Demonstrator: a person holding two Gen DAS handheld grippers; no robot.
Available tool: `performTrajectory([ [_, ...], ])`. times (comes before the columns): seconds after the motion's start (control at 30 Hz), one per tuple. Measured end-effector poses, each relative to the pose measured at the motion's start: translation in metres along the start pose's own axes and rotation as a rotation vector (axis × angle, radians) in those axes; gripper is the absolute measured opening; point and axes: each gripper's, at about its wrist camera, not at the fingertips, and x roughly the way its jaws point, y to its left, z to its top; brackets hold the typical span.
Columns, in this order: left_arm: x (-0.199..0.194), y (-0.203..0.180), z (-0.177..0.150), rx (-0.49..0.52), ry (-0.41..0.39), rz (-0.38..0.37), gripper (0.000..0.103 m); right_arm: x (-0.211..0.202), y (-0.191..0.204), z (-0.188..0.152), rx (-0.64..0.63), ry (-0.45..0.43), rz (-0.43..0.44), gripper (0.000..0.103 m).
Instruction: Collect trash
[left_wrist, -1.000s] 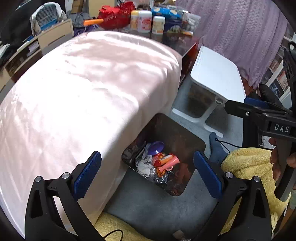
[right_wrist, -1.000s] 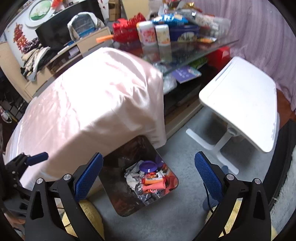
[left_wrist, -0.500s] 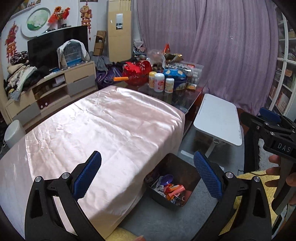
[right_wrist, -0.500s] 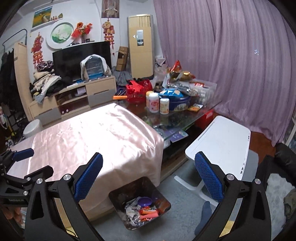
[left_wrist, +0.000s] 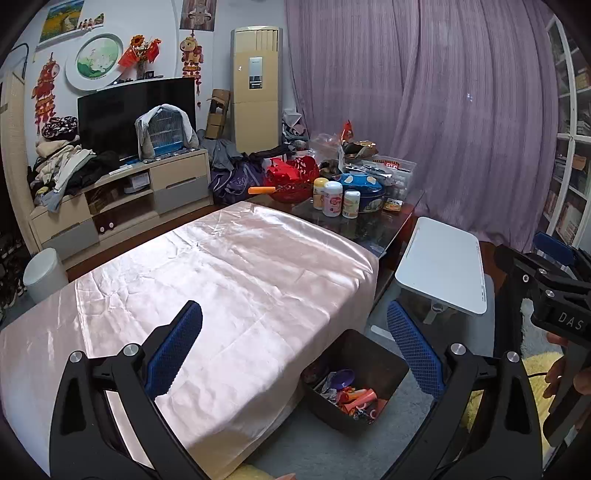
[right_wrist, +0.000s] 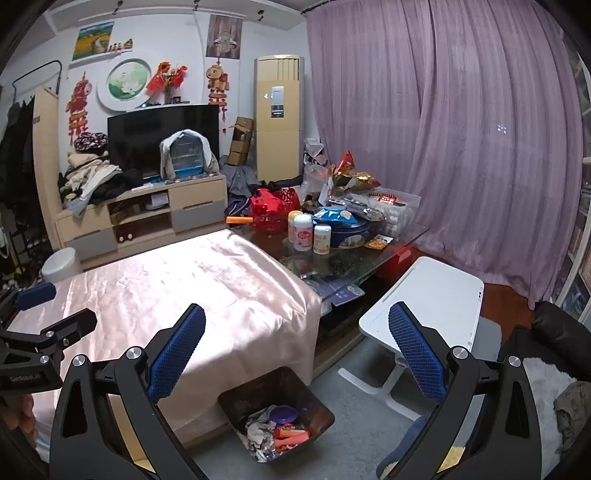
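Note:
A dark trash bin (left_wrist: 373, 363) stands on the grey floor by the corner of the table with the pink cloth (left_wrist: 221, 280). It holds crumpled foil, a purple lid and orange-red pieces (left_wrist: 352, 397). The bin also shows in the right wrist view (right_wrist: 258, 391), with the same trash (right_wrist: 280, 430) inside. My left gripper (left_wrist: 293, 349) is open and empty, held high above the table edge and the bin. My right gripper (right_wrist: 295, 349) is open and empty, also held high. Each gripper shows at the edge of the other's view.
A glass table (right_wrist: 369, 254) behind the pink cloth carries bottles, a blue tin, a red basket and snack bags. A white folding desk (left_wrist: 443, 266) stands right of the bin. A TV cabinet (left_wrist: 122, 199) and purple curtains (right_wrist: 443, 147) line the walls.
Both grippers have risen and tilted up from close above the bin, so the whole room now shows and the bin looks small. Both stayed open and empty.

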Motion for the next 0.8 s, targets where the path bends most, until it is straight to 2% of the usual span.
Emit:
performTrajectory([
  [0.8,0.0,-0.006,0.002,-0.004,-0.024,0.008,0.095,0.001,-0.01,-0.011,0.04,0.038,-0.035,0.1],
])
